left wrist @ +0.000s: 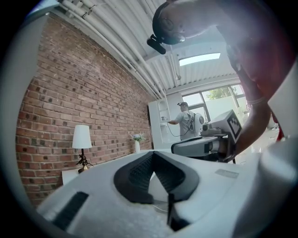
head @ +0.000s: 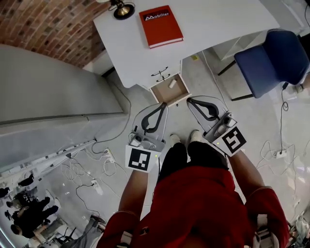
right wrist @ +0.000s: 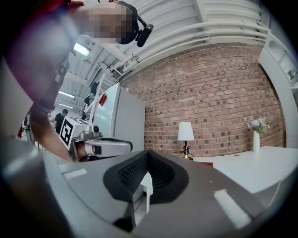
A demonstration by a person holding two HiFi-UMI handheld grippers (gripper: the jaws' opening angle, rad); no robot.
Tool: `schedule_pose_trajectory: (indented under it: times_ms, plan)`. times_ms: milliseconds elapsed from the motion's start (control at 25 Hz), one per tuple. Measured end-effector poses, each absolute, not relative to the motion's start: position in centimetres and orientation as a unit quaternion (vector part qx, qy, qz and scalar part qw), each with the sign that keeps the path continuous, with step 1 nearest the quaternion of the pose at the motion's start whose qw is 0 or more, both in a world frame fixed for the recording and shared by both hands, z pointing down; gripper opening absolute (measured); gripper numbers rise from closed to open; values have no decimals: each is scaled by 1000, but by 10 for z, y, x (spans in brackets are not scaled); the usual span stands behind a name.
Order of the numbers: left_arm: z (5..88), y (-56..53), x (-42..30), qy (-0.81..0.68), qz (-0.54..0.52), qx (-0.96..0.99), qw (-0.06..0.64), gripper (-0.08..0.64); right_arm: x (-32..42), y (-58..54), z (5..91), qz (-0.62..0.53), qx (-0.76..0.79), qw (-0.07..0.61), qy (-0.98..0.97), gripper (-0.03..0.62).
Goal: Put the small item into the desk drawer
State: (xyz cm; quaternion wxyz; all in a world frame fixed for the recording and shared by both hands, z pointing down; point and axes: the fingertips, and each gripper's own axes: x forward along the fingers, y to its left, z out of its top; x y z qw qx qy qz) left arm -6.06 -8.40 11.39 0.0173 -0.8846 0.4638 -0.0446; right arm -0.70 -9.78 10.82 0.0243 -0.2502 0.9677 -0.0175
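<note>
In the head view a white desk (head: 208,22) has its wooden drawer (head: 179,93) pulled open below the front edge. A small white item (head: 172,83) lies inside the drawer. My left gripper (head: 162,105) and right gripper (head: 190,100) hover side by side just in front of the drawer, tips pointing at it. Both are shut with nothing between the pads. In the left gripper view the left gripper's (left wrist: 152,153) black pads meet at the tip, and the right gripper (left wrist: 205,144) shows beside it. The right gripper's (right wrist: 147,152) pads meet likewise.
A red book (head: 161,25) and a lamp (head: 123,9) sit on the desk. A blue chair (head: 276,60) stands to the right, a grey partition (head: 53,87) to the left. Cables (head: 92,169) trail over the floor. A person (left wrist: 185,122) stands far back.
</note>
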Motion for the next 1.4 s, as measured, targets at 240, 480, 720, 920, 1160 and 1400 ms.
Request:
schedule_pose_trajectory:
  times_ms: [240,480,720,920,1160,1400]
  plan:
    - [78,-62,-54,467,-40,-883,34,6,8,-75,77,-16,-255,31,966,11]
    - [59,-37,-41,469,-26,-881,48,6,22,-52,56,-5,-260,46,965,11]
    - [51,-26,-39,468,-21,-882,54,6,24,-38,44,11,-266,53,962,11]
    - [62,-35,-38,465,-24,-884,50,6,31,-45,52,6,-278,51,959,11]
    - [56,-33,-46,461,-23,-885,55,6,28,-40,47,9,-284,44,958,11]
    - [47,-23,-42,462,-17,-885,58,6,37,-30,40,12,-288,42,957,11]
